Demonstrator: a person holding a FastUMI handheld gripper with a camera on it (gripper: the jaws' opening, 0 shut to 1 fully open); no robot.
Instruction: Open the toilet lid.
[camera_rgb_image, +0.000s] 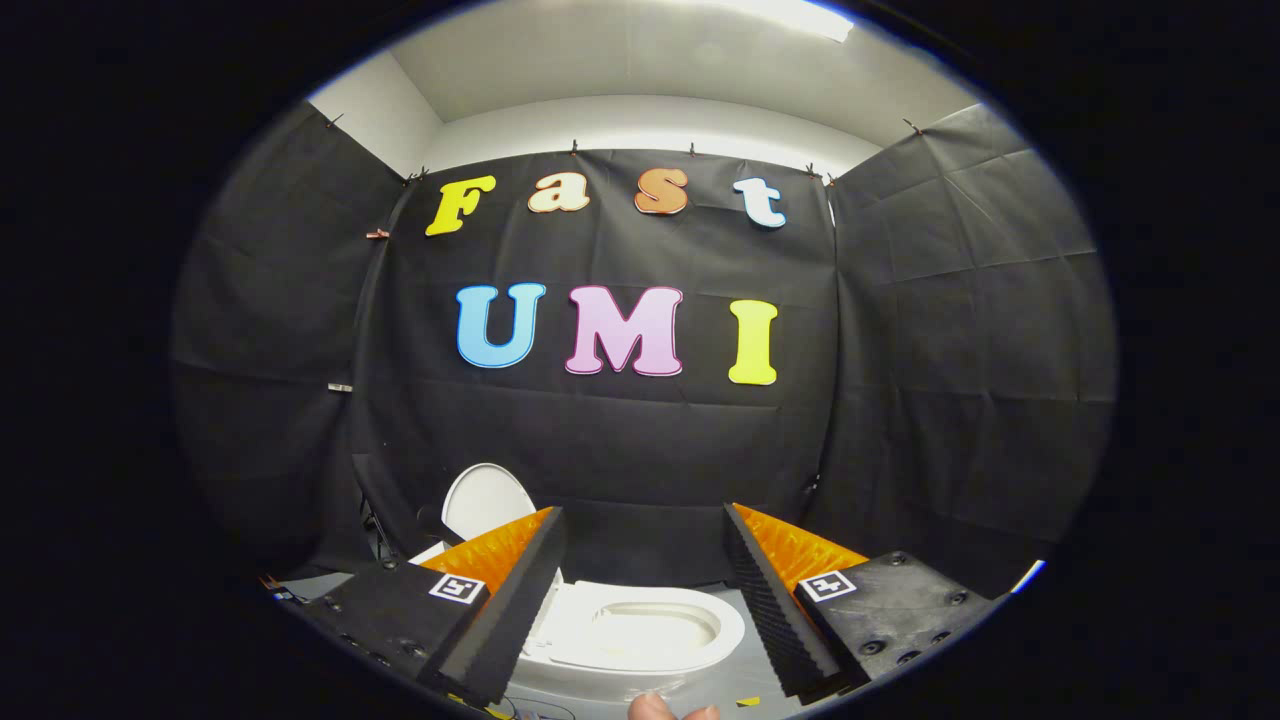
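Note:
A white toilet stands low between my two fingers, below and just ahead of them. Its lid is raised upright at the back left, beyond the left finger. The seat ring lies down and the bowl shows open. My gripper is open, with a wide gap between the fingers and nothing held. The tips sit above the toilet and touch no part of it.
Black cloth walls close the booth at the back and on both sides. A fingertip of a person's hand shows under the toilet's front. The toilet rests on a grey floor.

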